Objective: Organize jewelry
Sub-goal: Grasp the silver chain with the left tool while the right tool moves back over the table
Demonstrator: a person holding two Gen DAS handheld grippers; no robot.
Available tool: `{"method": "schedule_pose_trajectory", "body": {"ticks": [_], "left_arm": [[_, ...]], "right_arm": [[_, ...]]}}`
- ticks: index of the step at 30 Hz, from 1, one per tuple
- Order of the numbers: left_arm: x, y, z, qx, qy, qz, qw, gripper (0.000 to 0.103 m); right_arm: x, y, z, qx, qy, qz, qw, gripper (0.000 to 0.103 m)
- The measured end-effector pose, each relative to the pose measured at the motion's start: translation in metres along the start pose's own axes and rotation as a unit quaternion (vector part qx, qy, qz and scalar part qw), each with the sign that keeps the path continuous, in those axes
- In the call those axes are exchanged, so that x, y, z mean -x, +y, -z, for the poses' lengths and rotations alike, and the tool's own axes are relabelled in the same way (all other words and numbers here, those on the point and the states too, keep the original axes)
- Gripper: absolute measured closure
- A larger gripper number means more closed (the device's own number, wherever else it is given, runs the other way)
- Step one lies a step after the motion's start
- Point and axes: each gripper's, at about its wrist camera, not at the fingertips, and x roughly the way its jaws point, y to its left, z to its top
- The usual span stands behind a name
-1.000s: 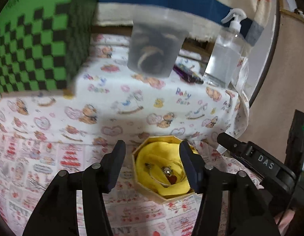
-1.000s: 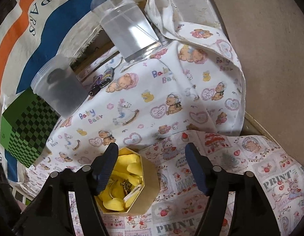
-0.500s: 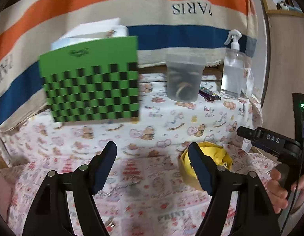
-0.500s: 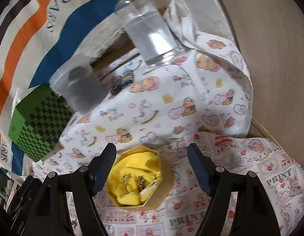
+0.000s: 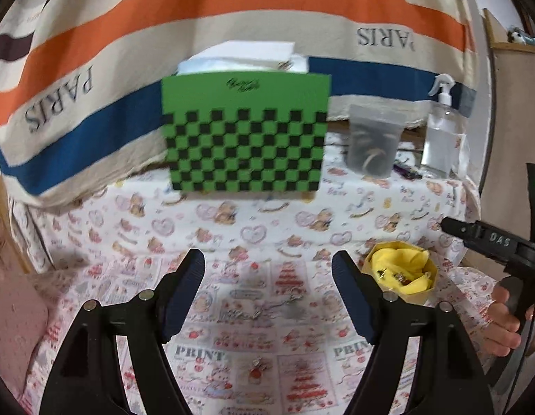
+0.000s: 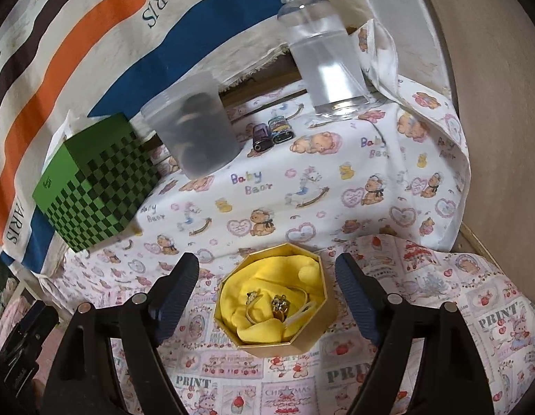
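Observation:
A gold octagonal box (image 6: 302,342) lined with yellow cloth holds rings (image 6: 280,304); it also shows in the left wrist view (image 5: 419,297). My right gripper (image 6: 267,290) is open and empty, with the box between its fingers, a little above it. My left gripper (image 5: 267,283) is open and empty above the printed cloth. A thin silver chain (image 5: 264,309) lies on the cloth between the left fingers, and a small red pendant (image 5: 257,368) lies nearer the camera.
A green checkered box (image 5: 245,131) (image 6: 94,186) stands at the back. Beside it are a frosted lidded cup (image 5: 373,140) (image 6: 195,128), a clear spray bottle (image 5: 440,138) (image 6: 323,62) and two small dark items (image 6: 272,133). A striped cloth hangs behind.
My left gripper has pulled back and swung left, away from the gold box, and now faces the chain. My right gripper has drawn back slightly, so the gold box sits centred between its fingers.

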Motion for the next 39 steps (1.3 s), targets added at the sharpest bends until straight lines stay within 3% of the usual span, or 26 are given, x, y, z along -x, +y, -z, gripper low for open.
{"method": "schedule_pose_trajectory", "body": {"ticks": [6, 12, 15, 19, 23, 26, 29, 36, 39], "left_arm": [[-0.015, 0.011, 0.021, 0.002, 0.054, -0.015, 0.9984, 0.03], [-0.042, 0.022, 0.052, 0.035, 0.133, 0.001, 0.9905, 0.067], [-0.054, 0.025, 0.061, 0.06, 0.169, 0.025, 0.9835, 0.077], [-0.058, 0.023, 0.067, 0.063, 0.182, 0.041, 0.9805, 0.078], [-0.066, 0.027, 0.079, 0.094, 0.21, 0.069, 0.9707, 0.082], [-0.066, 0.024, 0.079, 0.074, 0.199, 0.051, 0.9758, 0.084], [-0.072, 0.026, 0.083, 0.086, 0.215, 0.061, 0.9708, 0.087], [-0.075, 0.029, 0.085, 0.085, 0.215, 0.055, 0.9713, 0.087], [-0.071, 0.029, 0.083, 0.085, 0.211, 0.056, 0.9721, 0.094]], "right_arm": [[-0.001, 0.006, 0.001, 0.011, 0.013, 0.012, 1.0, 0.02], [0.001, 0.026, 0.012, 0.055, 0.017, 0.007, 0.998, 0.02], [-0.003, 0.032, 0.017, 0.072, 0.023, 0.014, 0.997, 0.02], [-0.008, 0.03, 0.017, 0.068, 0.032, 0.013, 0.997, 0.02], [-0.015, 0.023, 0.016, 0.054, 0.047, 0.006, 0.997, 0.02], [-0.018, 0.018, 0.016, 0.04, 0.053, 0.012, 0.998, 0.02], [-0.018, 0.018, 0.015, 0.041, 0.054, 0.004, 0.998, 0.02], [-0.02, 0.021, 0.017, 0.048, 0.055, 0.011, 0.997, 0.02], [-0.021, 0.02, 0.017, 0.049, 0.055, 0.012, 0.997, 0.02]]}}
